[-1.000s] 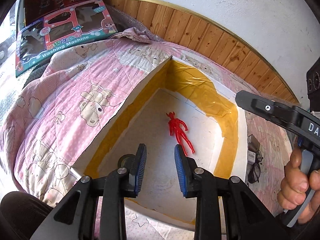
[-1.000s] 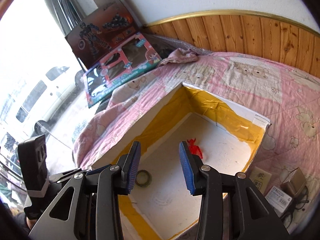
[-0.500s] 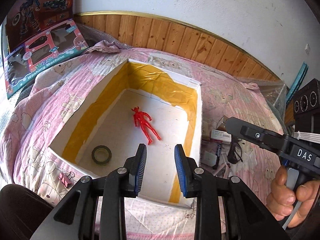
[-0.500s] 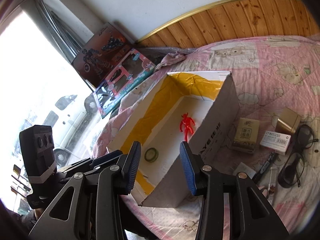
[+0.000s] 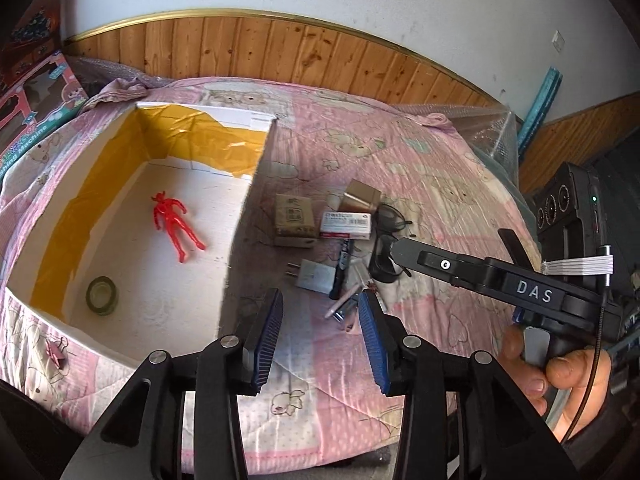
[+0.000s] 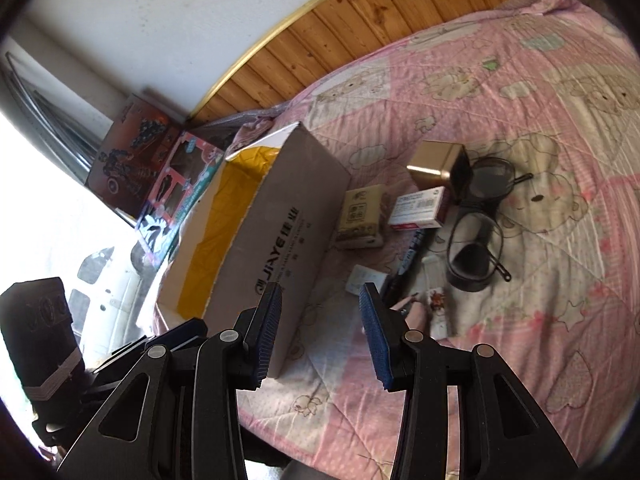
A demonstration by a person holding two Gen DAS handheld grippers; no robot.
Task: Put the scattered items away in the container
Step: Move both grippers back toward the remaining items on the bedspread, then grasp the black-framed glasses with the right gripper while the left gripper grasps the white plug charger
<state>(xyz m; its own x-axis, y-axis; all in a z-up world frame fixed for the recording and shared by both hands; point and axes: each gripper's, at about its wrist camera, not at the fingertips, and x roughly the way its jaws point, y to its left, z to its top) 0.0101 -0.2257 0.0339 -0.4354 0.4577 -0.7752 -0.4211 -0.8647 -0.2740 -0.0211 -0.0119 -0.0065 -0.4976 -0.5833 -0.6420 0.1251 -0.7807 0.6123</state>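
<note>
Both grippers spread, empty: left gripper [image 5: 319, 322], right gripper [image 6: 320, 322]. Box [image 5: 244, 216] at frame left holds red figure [image 5: 175, 225], tape roll [image 5: 102, 295]. Loose clutter mid-frame: glasses [image 6: 474, 236], charger [image 5: 314, 274]. Take nearest item first; descend square, pinch across narrow side.

A box [image 5: 244, 216] sits on a quilt [image 5: 400, 168], with a figure [image 5: 174, 226] lying in its middle and a tape roll [image 5: 102, 295] nearer the front wall. Right of the box, items lie scattered close together: a carton [image 5: 294, 220] just beside the box wall, a packet [image 5: 346, 226] to its right, a cube [image 5: 360, 196] behind the packet, and glasses [image 5: 386, 236] at the far right. A plug [image 5: 314, 274] and a pen [image 5: 342, 266] lie in front of the carton and packet, and a clip [image 5: 56, 350] rests on the quilt before the box's left front corner.
</note>
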